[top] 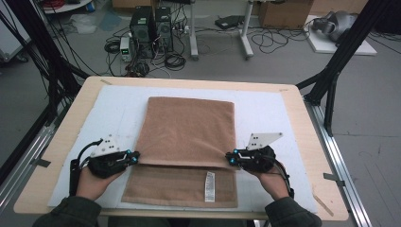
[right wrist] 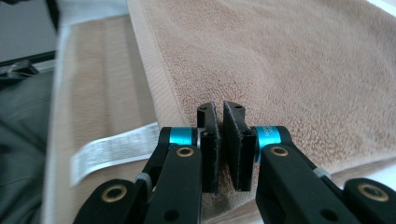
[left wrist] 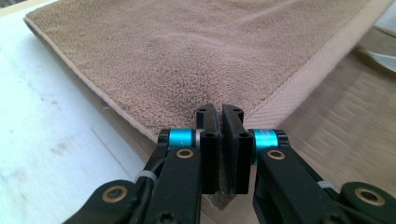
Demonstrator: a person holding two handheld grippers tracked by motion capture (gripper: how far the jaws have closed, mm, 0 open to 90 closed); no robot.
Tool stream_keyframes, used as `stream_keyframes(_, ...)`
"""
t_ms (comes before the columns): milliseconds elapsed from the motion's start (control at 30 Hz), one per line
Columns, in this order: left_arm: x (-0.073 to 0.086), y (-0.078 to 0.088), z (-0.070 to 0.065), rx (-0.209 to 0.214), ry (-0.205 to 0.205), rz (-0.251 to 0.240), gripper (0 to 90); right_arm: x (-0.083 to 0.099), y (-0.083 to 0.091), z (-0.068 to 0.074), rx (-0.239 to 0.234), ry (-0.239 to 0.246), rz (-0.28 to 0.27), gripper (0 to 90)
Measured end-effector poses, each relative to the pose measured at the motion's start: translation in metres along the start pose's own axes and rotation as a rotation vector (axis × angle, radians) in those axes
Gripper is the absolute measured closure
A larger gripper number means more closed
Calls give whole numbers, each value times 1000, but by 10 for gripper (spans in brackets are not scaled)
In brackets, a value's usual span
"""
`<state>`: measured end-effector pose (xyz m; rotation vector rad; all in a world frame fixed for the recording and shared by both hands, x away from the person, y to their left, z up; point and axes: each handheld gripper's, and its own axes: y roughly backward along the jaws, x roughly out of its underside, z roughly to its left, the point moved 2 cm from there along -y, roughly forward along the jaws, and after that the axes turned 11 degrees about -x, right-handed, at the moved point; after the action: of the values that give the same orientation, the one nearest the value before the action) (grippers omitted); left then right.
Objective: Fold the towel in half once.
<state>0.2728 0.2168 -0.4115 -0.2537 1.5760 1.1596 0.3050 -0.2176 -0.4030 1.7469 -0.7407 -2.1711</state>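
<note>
Broad pale wooden table with rounded corners, covered over most of its top by a white foam-like mat. Centred on that mat, a large light-brown terry towel, folded so that an upper layer lies over a lower one; near strip of the lower layer left bare toward the person, carrying a small white printed care label toward its right end. Near edge of the upper layer, with its flat woven border, running straight across between the two tools. At the left end of that edge, left black two-jaw gripper with blue collars and a grey three-cornered plate, gripped in a hand in a dark green sleeve; jaws brought almost together, a thin bit of cloth pinched between the pads in the left gripper view, pile puckered just beyond the tips. At the right end, right black two-jaw gripper of the same make, likewise in a sleeved hand; jaws nearly together at the towel's corner in the right gripper view, seemingly nipping the cloth, though the narrow dark gap leaves the pinch itself hard to make out. Label just left of those jaws there, blurred.
</note>
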Motion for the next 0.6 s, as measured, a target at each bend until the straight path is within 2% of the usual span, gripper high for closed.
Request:
stream_keyframes(133,12,18,-17,10,-20,-1,855,4,5,21,-30,24,-2,849)
stream_keyframes(200,19,29,-25,19,-12,-2,856,8,6,33,-52,32,10,855)
stream_keyframes(300,34,42,-38,48,-14,16,855,15,7,52,-107,40,33,854)
stream_keyframes(333,39,44,-42,64,-17,20,849,18,5,57,-146,35,42,836)
stream_keyframes(367,43,45,-43,66,-25,32,820,22,4,61,-188,22,47,774)
stream_keyframes(400,46,44,-41,58,-25,42,732,25,3,62,-193,14,49,693)
stream_keyframes(433,48,42,-38,57,-6,39,673,27,3,61,-168,13,47,678)
stream_keyframes(500,46,35,-31,33,-7,35,651,30,4,55,-140,8,24,667)
stream_keyframes(600,39,21,-23,18,-6,31,594,33,-2,41,-97,-4,45,661)
